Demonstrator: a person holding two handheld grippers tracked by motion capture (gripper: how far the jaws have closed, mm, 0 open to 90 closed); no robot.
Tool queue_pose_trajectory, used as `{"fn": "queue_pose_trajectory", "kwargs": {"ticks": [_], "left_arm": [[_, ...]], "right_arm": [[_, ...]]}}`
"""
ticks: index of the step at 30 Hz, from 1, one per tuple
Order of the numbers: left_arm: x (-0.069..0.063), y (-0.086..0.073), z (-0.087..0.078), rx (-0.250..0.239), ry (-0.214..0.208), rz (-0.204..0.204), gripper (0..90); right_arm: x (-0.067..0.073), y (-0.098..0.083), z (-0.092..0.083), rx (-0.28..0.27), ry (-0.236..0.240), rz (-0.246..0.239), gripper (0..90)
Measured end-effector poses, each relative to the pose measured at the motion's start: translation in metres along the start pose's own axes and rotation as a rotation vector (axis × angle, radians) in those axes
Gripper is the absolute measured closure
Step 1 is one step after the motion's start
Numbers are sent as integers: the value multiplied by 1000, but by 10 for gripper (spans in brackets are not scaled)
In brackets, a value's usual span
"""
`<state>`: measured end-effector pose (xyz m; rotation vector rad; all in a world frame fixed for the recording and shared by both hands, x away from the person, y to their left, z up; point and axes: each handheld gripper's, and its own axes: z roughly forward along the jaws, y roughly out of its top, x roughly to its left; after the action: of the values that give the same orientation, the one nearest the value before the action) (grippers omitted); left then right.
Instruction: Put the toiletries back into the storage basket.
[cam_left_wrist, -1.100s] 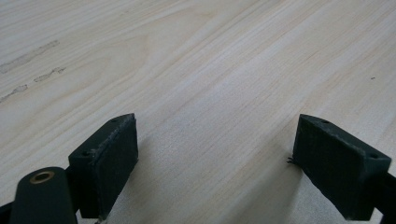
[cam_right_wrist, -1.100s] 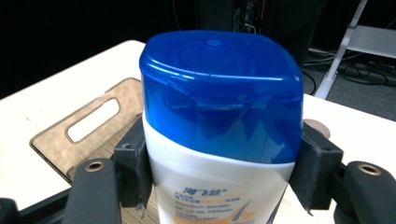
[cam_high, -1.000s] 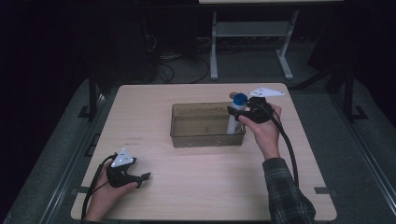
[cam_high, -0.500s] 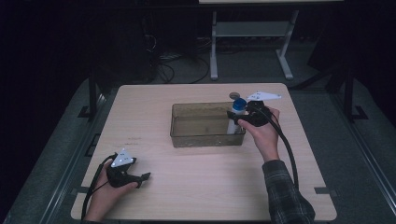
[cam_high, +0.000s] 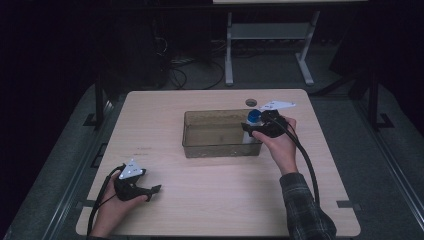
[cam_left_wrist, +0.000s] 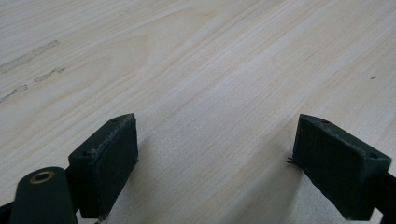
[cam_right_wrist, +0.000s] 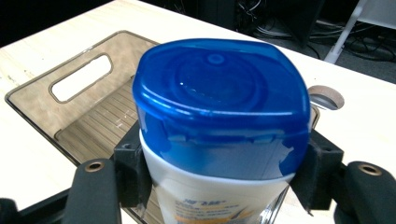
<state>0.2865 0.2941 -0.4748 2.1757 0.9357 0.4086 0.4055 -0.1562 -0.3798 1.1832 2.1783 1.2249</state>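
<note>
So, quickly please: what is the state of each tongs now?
Left tongs: open, holding nothing, low over the wooden table.
Right tongs: closed on the white plastic bottle with blue cap.

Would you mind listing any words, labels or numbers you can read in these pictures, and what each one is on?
Bottle held in the right gripper: blue characters and an orange band at the bottom of its white body, cut off by the frame edge and too blurred to read.
Bottle's blue cap: no text.
Brown bin: no text.
Table: faint grey smudges, not lettering.
</note>
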Motion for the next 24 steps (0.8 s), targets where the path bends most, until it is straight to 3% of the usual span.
{"fn": "queue_pose_trajectory", "kwargs": {"ticks": [19, 21, 24], "left_arm": [[0, 0, 0, 0, 0, -1, 131], [0, 0, 0, 0, 0, 0, 131], [0, 0, 0, 0, 0, 0, 131]], "right_arm": [[2, -3, 4, 37, 1, -15, 330], [2, -2, 3, 31, 39, 5, 287], [4, -1, 4, 27, 43, -5, 235]]}}
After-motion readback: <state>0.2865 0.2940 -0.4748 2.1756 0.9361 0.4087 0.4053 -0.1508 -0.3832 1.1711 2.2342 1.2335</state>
